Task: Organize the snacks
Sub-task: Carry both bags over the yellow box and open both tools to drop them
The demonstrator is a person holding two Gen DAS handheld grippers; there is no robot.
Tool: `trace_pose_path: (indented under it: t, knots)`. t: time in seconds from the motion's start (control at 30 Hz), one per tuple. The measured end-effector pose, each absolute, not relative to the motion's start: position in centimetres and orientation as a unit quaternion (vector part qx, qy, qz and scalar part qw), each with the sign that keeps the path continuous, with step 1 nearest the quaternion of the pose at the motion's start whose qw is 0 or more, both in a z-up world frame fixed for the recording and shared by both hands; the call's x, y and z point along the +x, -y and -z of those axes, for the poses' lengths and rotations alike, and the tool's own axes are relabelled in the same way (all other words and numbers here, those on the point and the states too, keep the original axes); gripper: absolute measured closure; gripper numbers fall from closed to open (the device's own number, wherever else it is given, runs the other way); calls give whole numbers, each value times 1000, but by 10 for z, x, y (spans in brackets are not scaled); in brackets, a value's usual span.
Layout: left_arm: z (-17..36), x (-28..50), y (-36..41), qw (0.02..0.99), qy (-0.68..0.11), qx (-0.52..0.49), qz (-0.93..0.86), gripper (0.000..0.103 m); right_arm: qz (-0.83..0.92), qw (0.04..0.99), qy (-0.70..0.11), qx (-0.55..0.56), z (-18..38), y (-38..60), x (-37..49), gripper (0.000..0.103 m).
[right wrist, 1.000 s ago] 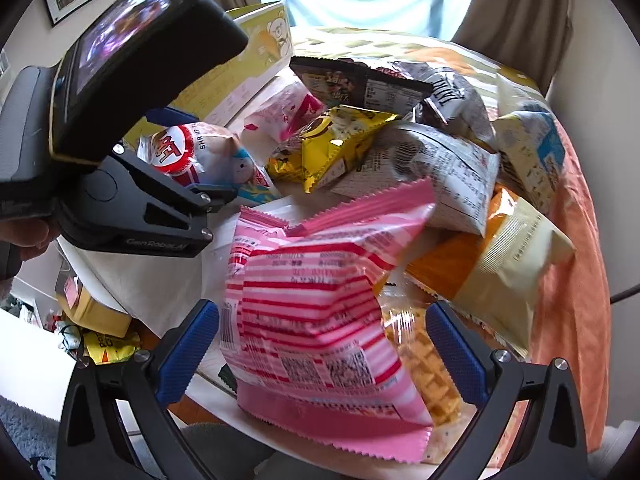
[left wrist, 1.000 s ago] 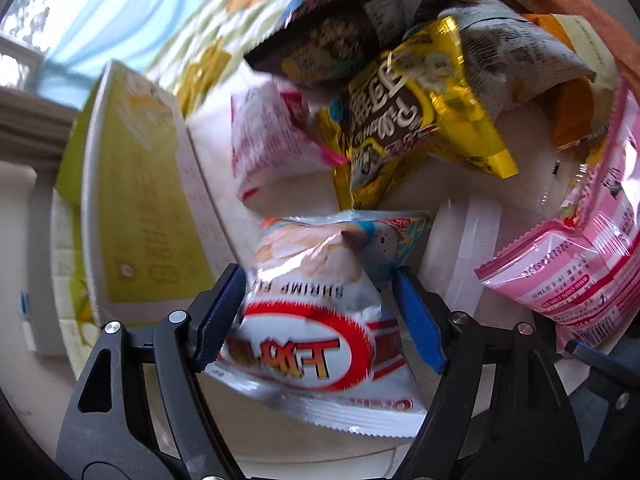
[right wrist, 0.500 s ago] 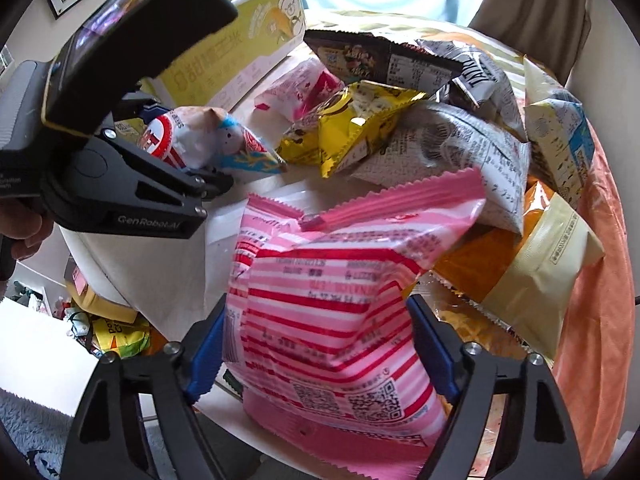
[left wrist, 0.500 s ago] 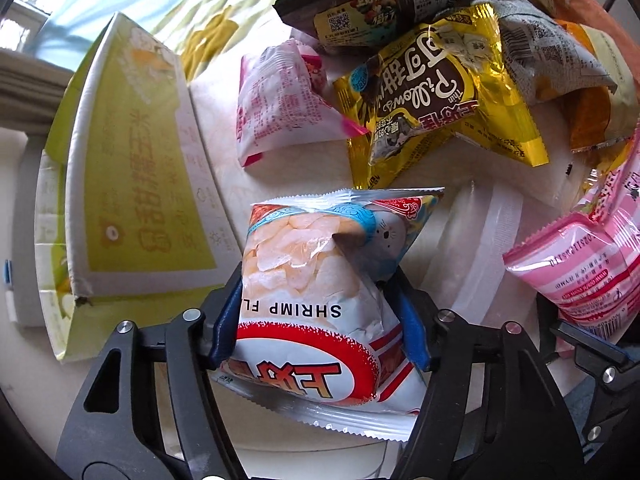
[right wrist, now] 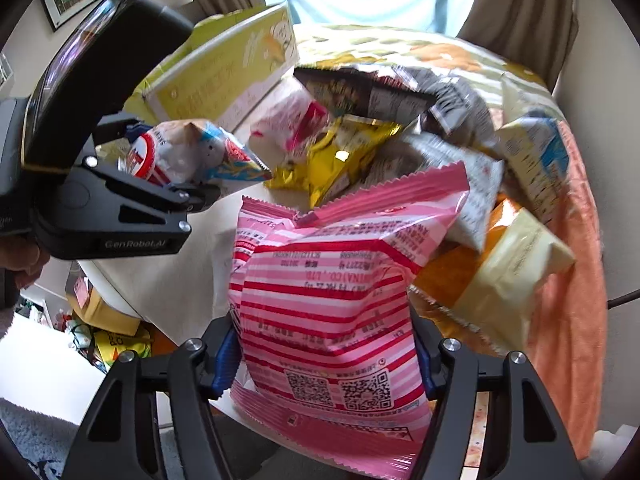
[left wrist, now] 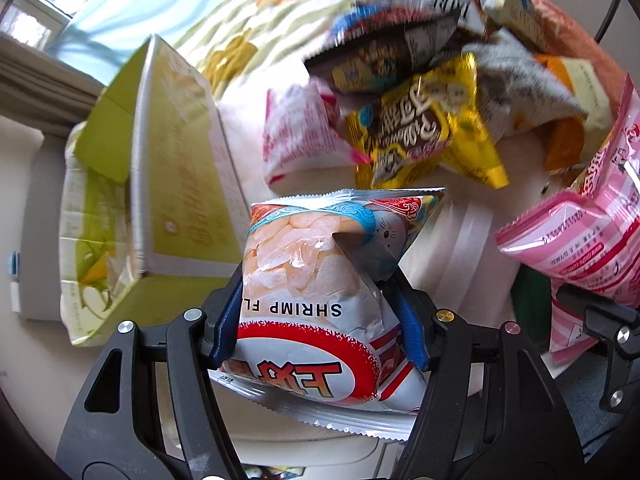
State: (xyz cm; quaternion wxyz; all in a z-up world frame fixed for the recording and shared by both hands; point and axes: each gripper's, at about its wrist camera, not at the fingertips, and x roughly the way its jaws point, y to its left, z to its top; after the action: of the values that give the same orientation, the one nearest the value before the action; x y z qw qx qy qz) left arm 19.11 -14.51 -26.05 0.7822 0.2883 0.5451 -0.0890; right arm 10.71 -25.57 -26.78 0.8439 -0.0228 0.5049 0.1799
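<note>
A white and red shrimp chips bag (left wrist: 304, 280) is squeezed between the blue pads of my left gripper (left wrist: 320, 320), which is shut on it and holds it just above the white table (left wrist: 460, 240). In the right wrist view the same bag (right wrist: 180, 152) pokes out of that gripper at the left. A pink striped snack bag (right wrist: 332, 280) stands between the fingers of my right gripper (right wrist: 324, 360). Its jaws are closing, and both pads press into the bag's sides. The pink bag (left wrist: 580, 232) also shows at the right edge of the left wrist view.
An open yellow-green carton (left wrist: 176, 184) lies on the left of the table. Behind it is a pile of snack bags, among them a gold bag (left wrist: 420, 132) and a small white and pink bag (left wrist: 296, 136). An orange cloth (right wrist: 572, 300) covers the right side.
Both grippers closed from wide open onto their bags. The shrimp chips bag and the pink striped bag now sit higher off the table, and the pile behind looks further away.
</note>
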Motion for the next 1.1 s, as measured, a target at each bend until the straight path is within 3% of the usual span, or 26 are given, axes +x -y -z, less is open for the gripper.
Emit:
trace_pose_path:
  t: [0.57, 0.87, 1.1]
  knots:
    - [120, 214, 89, 876, -439, 187, 69, 41, -189, 894, -400, -67, 130, 232, 149, 40]
    - [88, 250, -26, 896, -419, 143, 28, 41, -189, 898, -393, -59, 105, 148, 193, 40]
    - [97, 287, -108, 887, -445, 124, 30, 41, -176, 888, -424, -8, 114, 91, 234, 40]
